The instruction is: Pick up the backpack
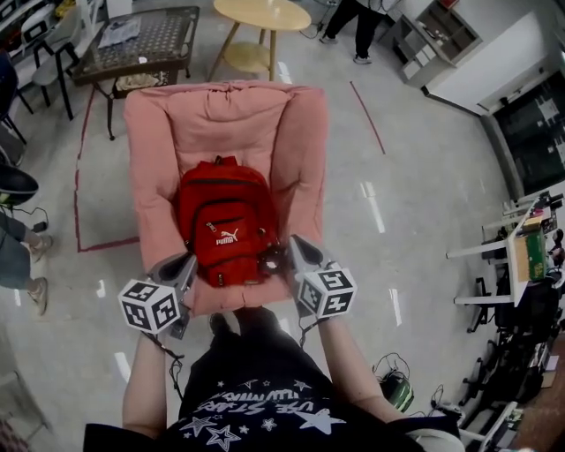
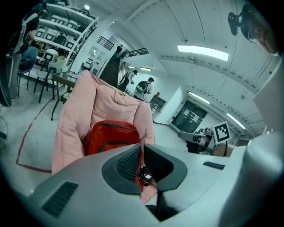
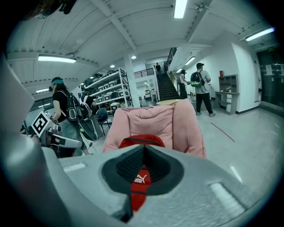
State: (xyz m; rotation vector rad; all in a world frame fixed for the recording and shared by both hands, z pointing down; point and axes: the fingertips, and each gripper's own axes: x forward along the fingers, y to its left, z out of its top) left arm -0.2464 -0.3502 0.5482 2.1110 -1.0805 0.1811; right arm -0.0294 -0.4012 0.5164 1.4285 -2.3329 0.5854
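Observation:
A red backpack (image 1: 225,221) with a white logo stands upright on the seat of a pink armchair (image 1: 291,132). My left gripper (image 1: 188,262) is at the backpack's lower left corner, by the seat's front edge, jaws shut and empty. My right gripper (image 1: 292,243) is at its lower right corner, near a small dark charm (image 1: 270,260), also shut and empty. In the left gripper view the backpack (image 2: 110,136) sits just beyond the closed left gripper (image 2: 142,147). In the right gripper view the backpack (image 3: 141,141) rises straight ahead of the closed right gripper (image 3: 144,150).
Behind the armchair stand a round wooden table (image 1: 262,13) and a dark patterned table (image 1: 150,40). A person's legs (image 1: 18,252) are at the left edge; another person (image 1: 353,22) stands at the back. Red tape (image 1: 368,119) marks the floor. Shelving and cables (image 1: 521,291) crowd the right.

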